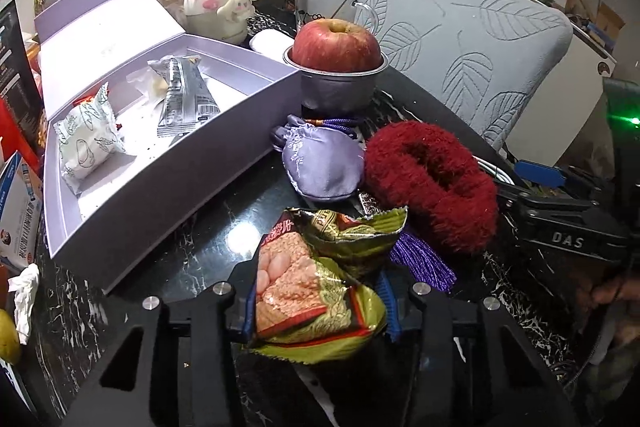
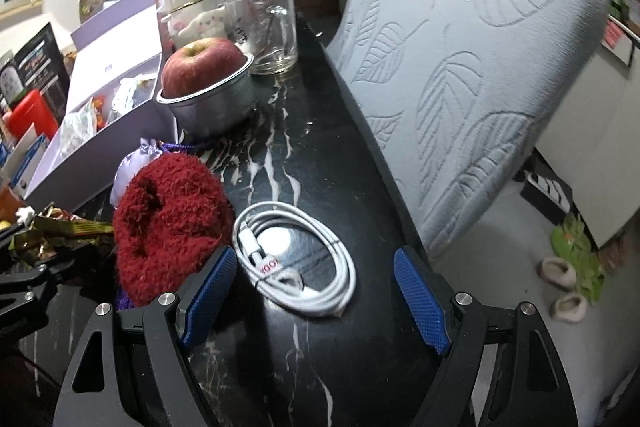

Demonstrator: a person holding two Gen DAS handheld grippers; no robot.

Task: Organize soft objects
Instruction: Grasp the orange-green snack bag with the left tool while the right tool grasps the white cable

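My left gripper (image 1: 316, 311) is shut on a crumpled green and gold snack packet (image 1: 316, 279), held just above the black marble table (image 1: 208, 227). Beyond it lie a lilac satin pouch (image 1: 320, 163) and a fluffy dark red sock (image 1: 432, 179). The open lilac box (image 1: 168, 163) stands to the left with several wrapped snacks inside. My right gripper (image 2: 316, 291) is open over a coiled white cable (image 2: 296, 259). The red sock (image 2: 168, 219) touches its left finger (image 2: 208, 291). The right gripper's black body also shows at the right edge of the left wrist view (image 1: 568, 227).
An apple (image 1: 336, 45) sits in a metal cup (image 1: 336, 87) behind the pouch, a glass mug (image 2: 268, 27) and a cartoon kettle (image 1: 216, 3) further back. A grey leaf-patterned chair back (image 2: 460, 67) stands along the table's right edge. Cartons and tissue crowd the left side.
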